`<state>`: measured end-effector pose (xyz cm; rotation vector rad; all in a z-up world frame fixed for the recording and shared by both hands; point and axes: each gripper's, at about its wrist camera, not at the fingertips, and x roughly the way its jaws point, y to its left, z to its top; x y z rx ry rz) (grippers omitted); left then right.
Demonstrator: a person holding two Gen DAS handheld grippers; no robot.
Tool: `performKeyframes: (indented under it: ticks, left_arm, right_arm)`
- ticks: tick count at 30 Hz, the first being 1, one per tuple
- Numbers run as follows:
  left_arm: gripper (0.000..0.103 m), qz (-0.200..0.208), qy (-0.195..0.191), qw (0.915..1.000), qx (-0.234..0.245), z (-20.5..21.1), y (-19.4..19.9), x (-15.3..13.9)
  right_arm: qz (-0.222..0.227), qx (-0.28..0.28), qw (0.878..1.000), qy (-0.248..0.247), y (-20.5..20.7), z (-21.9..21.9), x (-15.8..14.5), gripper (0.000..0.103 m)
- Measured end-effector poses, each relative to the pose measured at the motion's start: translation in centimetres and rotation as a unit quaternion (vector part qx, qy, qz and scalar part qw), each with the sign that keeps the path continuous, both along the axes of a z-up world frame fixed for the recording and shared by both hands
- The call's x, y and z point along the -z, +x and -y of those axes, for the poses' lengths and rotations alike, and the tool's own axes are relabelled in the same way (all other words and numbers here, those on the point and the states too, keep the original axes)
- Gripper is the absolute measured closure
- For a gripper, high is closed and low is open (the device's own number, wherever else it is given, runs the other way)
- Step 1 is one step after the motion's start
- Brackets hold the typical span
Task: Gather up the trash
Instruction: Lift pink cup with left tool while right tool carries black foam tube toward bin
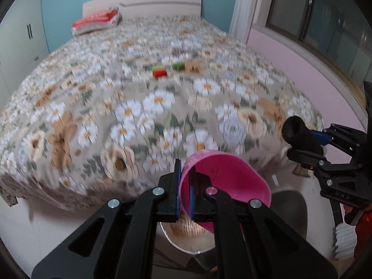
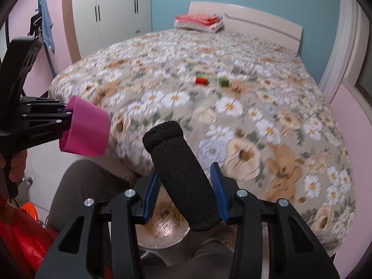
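My left gripper (image 1: 184, 186) is shut on the rim of a pink plastic cup (image 1: 223, 181), held tilted over the bed's near edge; it also shows at the left of the right wrist view (image 2: 86, 127). My right gripper (image 2: 186, 190) is shut on a black foam cylinder (image 2: 181, 179), which points up and forward; it also shows in the left wrist view (image 1: 300, 134). On the flowered bedspread (image 1: 139, 107) lie a red and green scrap (image 1: 159, 72) and a green scrap (image 1: 178, 66), far ahead. The same scraps show in the right wrist view, red (image 2: 201, 80) and green (image 2: 223, 81).
A shiny metal bowl (image 1: 186, 237) sits below both grippers near the person's knees (image 2: 93, 186). A small pale box (image 2: 238, 66) lies further back on the bed. Folded red and white bedding (image 1: 95, 22) rests by the headboard. A white wardrobe (image 2: 111, 11) stands left, a window (image 1: 325, 23) right.
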<state>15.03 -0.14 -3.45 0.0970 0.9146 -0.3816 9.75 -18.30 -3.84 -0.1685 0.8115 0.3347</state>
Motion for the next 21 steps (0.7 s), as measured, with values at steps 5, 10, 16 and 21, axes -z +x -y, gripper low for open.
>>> performKeyframes:
  ticks: [5,10,16,21]
  left_arm:
    - [0.096,-0.037,0.017,0.9991,0.010,0.2,-0.2,4.5]
    - [0.096,-0.072,0.036,0.9966,0.017,0.3,-0.1,8.9]
    - [0.096,-0.122,0.057,0.9906,0.019,0.5,0.2,14.5]
    - [0.096,-0.158,0.067,0.9850,0.013,0.6,1.2,18.5]
  right_arm:
    - [-0.031,-0.005,1.000,-0.005,0.0,-1.4,4.0,0.058]
    - [-0.074,-0.009,0.997,-0.009,0.1,-2.9,8.7,0.058]
    - [-0.131,-0.009,0.991,-0.013,0.6,-4.0,14.0,0.058]
    - [-0.171,0.010,0.985,-0.002,1.1,-4.4,18.2,0.058]
